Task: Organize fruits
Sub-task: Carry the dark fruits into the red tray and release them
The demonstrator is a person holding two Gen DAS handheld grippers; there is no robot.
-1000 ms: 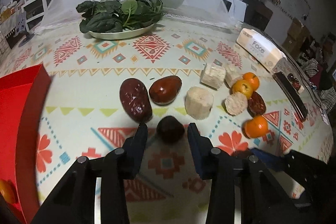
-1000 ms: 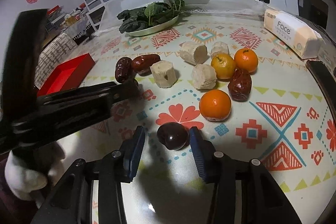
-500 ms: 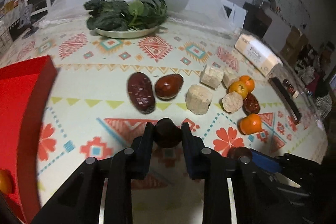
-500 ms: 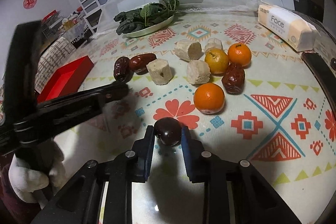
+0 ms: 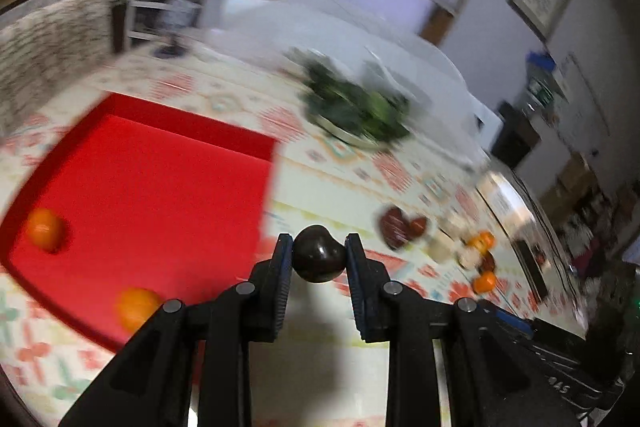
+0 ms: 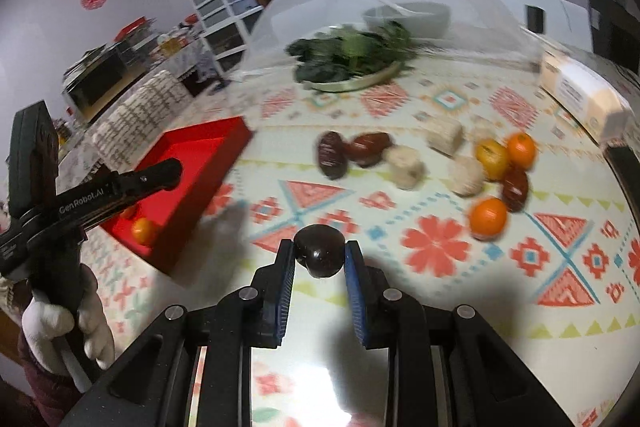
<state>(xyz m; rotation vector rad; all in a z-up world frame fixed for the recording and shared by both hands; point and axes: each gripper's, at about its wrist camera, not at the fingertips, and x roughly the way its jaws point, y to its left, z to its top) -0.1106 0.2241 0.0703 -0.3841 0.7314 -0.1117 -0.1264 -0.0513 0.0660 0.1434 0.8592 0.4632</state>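
Dark round fruit [image 5: 319, 259] clamped in left gripper [image 5: 319, 255] jaws, tilted beside red tray [image 5: 256, 147].

Two dark plums [image 5: 319, 259] [image 6: 320, 250] are lifted off the desk; two oranges [image 5: 45, 235] [image 5: 136, 307] lie in the red tray [image 5: 192, 123].

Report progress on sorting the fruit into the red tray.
Done: two oranges lie in the red tray. In hand: the left gripper and right gripper each clamp a dark plum. Left: oranges, dates and pale chunks on the cloth.
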